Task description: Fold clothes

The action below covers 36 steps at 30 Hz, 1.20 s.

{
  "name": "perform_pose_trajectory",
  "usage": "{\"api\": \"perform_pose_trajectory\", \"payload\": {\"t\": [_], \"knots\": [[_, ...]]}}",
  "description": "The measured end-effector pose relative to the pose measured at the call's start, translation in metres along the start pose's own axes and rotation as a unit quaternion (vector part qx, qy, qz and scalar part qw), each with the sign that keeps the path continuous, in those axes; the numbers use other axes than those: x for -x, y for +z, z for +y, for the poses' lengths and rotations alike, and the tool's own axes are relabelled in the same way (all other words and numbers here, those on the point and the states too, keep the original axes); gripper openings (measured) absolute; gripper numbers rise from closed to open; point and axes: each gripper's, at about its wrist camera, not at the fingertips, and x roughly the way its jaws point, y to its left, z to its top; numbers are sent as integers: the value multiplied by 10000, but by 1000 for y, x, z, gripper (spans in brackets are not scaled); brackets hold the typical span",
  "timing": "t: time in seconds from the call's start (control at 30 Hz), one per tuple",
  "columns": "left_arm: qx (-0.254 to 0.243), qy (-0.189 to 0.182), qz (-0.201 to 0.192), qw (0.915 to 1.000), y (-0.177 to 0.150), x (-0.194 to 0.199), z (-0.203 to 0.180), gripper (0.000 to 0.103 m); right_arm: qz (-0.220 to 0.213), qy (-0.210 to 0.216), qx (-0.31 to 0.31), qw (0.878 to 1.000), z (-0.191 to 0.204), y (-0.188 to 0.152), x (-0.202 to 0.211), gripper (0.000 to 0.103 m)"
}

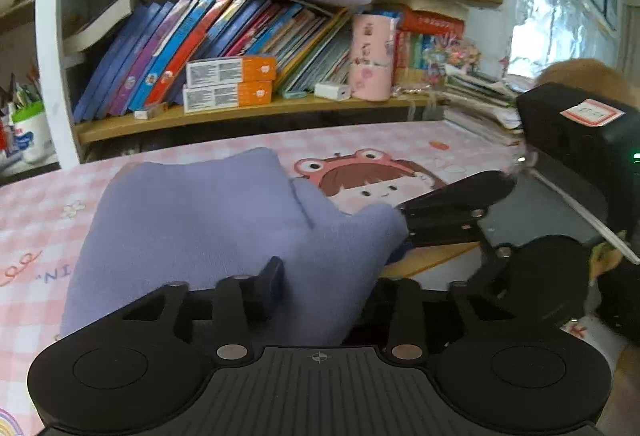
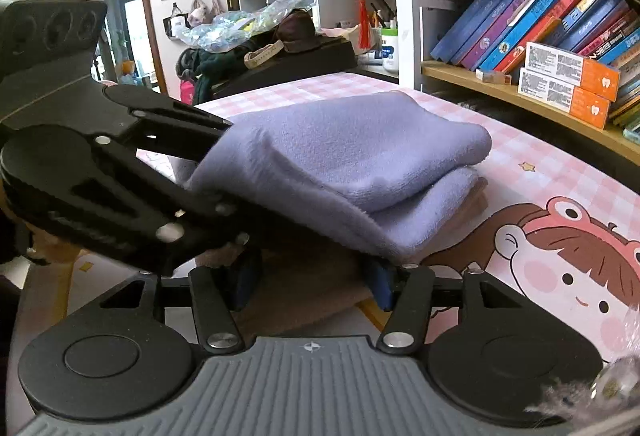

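A lavender cloth (image 1: 208,220) lies folded in layers on the pink checked table mat (image 1: 36,220); it also shows in the right wrist view (image 2: 344,156). My left gripper (image 1: 320,276) holds the cloth's near edge, its left fingertip (image 1: 272,280) showing and the right one hidden under the fabric. My right gripper (image 2: 312,276) grips the cloth's near corner between its blue pads (image 2: 378,282), with a brown cloth (image 2: 304,292) under it. Each gripper shows in the other's view, the right one (image 1: 412,224) and the left one (image 2: 216,144), both reaching into the cloth.
A bookshelf (image 1: 248,112) with books and orange boxes (image 1: 230,82) stands behind the table. A stack of papers (image 1: 480,104) sits at the right. A cartoon girl print (image 2: 568,256) marks the mat. A cluttered piano-like surface (image 2: 280,56) lies further off.
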Motion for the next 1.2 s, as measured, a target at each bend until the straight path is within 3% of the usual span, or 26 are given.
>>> {"api": "perform_pose_trajectory", "payload": {"t": [0.1, 0.23, 0.37, 0.47, 0.63, 0.83, 0.93, 1.03, 1.13, 1.2], "knots": [[81, -103, 21, 9999, 2, 2, 4, 50, 20, 56, -11, 10000, -1, -1, 2, 57], [187, -443, -50, 9988, -2, 13, 4, 81, 18, 154, -42, 9999, -7, -6, 17, 66], [496, -940, -98, 9943, -9, 25, 12, 84, -187, 433, -219, 9986, -20, -11, 45, 77], [876, -1322, -31, 9873, -18, 26, 22, 85, -613, 636, -370, 9954, -26, -14, 70, 85], [841, -1397, 13, 9866, -31, 21, 22, 86, -1253, 595, -1245, 9825, -36, -19, 92, 86], [857, -1689, -155, 9818, -30, 36, 31, 86, -1274, 292, -2534, 9585, -33, -25, 72, 83], [769, -1417, -635, 9849, -21, 62, 50, 86, -1393, 261, -3183, 9373, -32, -27, 65, 83], [792, -731, -862, 9904, -14, 74, 75, 86, -1437, 219, -3875, 9103, -35, -27, 55, 83], [706, -233, -720, 9946, -15, 67, 90, 85, -1320, 142, -4342, 8910, -37, -27, 41, 83], [453, -144, -527, 9975, -20, 57, 87, 85, -1172, -29, -4526, 8840, -37, -22, 30, 82]]}}
